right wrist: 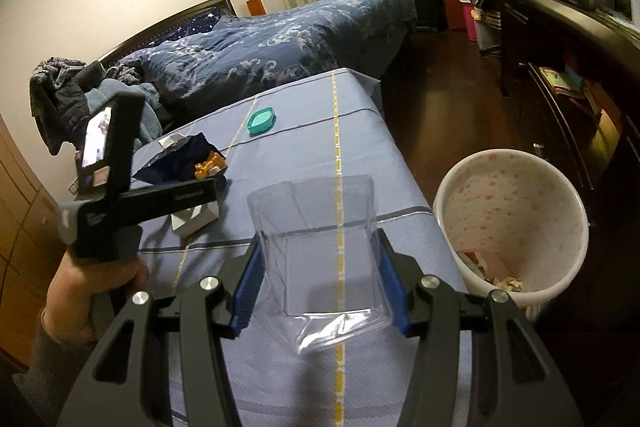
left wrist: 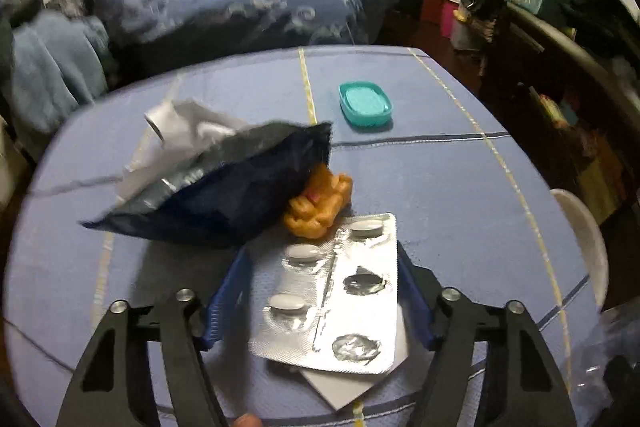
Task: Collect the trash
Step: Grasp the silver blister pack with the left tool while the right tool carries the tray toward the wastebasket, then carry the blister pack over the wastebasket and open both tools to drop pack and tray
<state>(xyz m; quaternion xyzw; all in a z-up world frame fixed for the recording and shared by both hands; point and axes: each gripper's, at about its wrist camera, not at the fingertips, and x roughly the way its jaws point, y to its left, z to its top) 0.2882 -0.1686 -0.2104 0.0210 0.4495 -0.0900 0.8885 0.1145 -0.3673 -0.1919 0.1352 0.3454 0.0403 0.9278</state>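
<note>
- The left gripper [left wrist: 320, 291] pinches a silver blister pack [left wrist: 332, 291] by its long edges, just above the blue tablecloth [left wrist: 440, 187]; three white pills remain, two pockets are burst.
- The right gripper [right wrist: 320, 283] squeezes a clear, buckled plastic tray [right wrist: 320, 247] over the table, beside the white bin [right wrist: 512, 227].

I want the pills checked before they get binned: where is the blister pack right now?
In the left wrist view the blister pack sits between the left tongs, just in front of the orange toy and dark snack bag.
</note>
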